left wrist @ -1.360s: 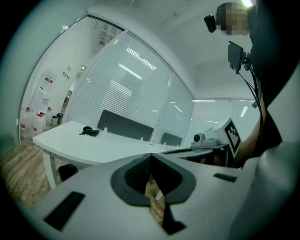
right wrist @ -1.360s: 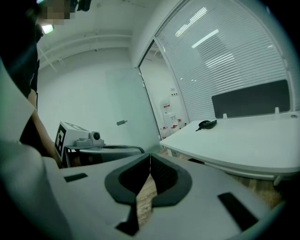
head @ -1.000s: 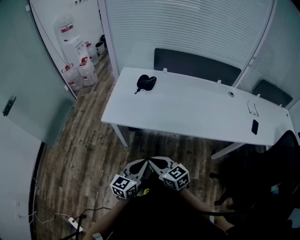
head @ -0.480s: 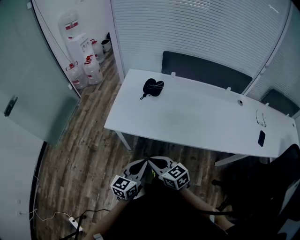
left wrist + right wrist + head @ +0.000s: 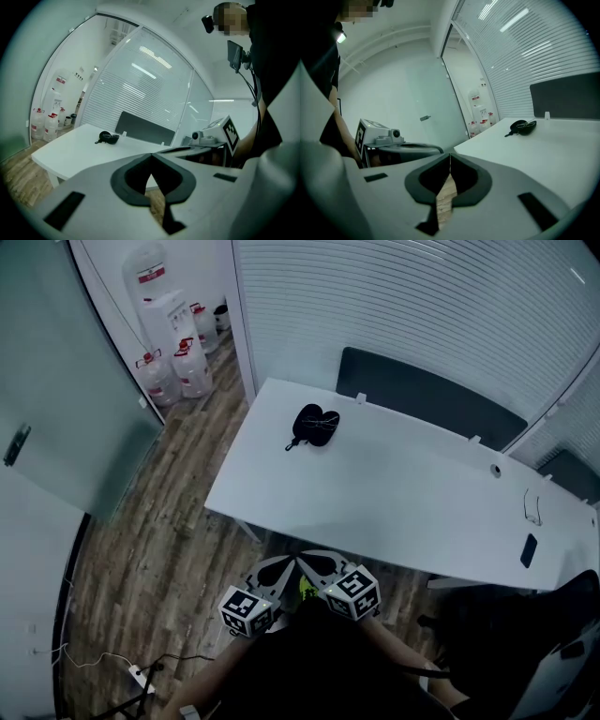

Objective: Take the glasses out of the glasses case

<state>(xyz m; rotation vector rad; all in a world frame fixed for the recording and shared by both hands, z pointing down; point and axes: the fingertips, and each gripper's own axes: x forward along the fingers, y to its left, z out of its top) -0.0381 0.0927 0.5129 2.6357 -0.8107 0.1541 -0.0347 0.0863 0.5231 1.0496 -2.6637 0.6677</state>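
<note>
A black glasses case (image 5: 314, 424) lies near the far left corner of the white table (image 5: 394, 493); it also shows small in the left gripper view (image 5: 108, 137) and the right gripper view (image 5: 524, 126). The case looks partly open, with dark contents I cannot make out. My left gripper (image 5: 292, 565) and right gripper (image 5: 302, 564) hang side by side close to my body, short of the table's near edge and far from the case. Both are shut with nothing between their jaws (image 5: 151, 158) (image 5: 449, 159).
A pair of glasses (image 5: 532, 507) and a dark phone (image 5: 530, 550) lie at the table's right end. Dark screens (image 5: 427, 399) line its far edge. Water bottles (image 5: 178, 371) stand on the wood floor at far left. A black chair (image 5: 525, 634) is at my right.
The view has shifted: the table and case now sit further right and lower in the head view. Both grippers stay shut in the same place by my body.
</note>
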